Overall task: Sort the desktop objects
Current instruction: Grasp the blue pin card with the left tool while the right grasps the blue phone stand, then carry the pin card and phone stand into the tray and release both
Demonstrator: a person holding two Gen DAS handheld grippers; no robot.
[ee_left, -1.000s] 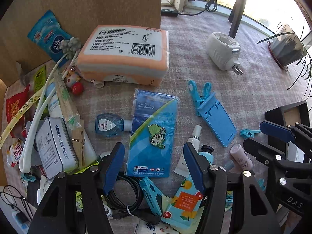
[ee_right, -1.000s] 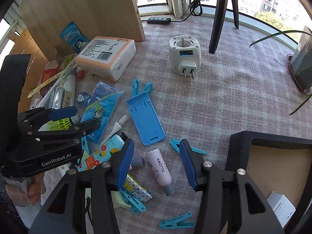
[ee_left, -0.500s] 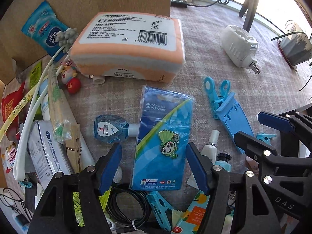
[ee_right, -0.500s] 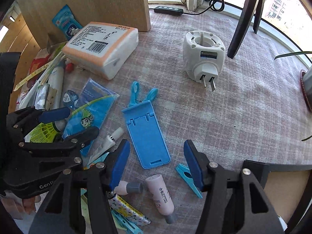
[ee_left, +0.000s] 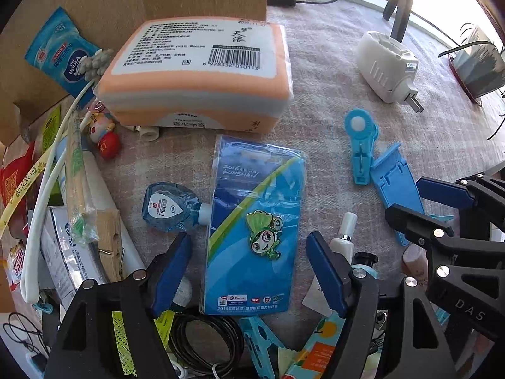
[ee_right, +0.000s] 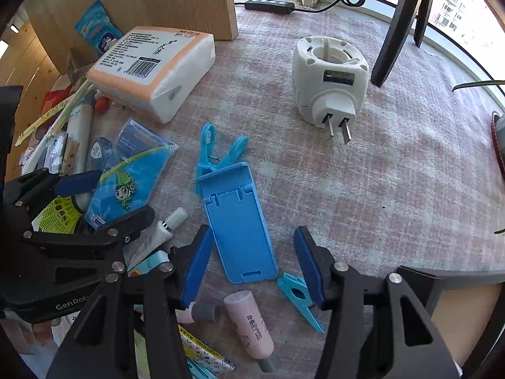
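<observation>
The left tongs, opening and empty, straddle one blue badge card running lengthwise up the frame's middle, while the right tongs, closing on nothing yet, flank one blue phone stand lying likewise, two pink tubes below on the surface.

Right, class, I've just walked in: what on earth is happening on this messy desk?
A person is sorting desk clutter with two handheld grippers. The left gripper, jaws opening, straddles a blue badge packet without gripping it. The right gripper, jaws closing, hovers over a blue phone stand. Nothing is held yet.
</observation>
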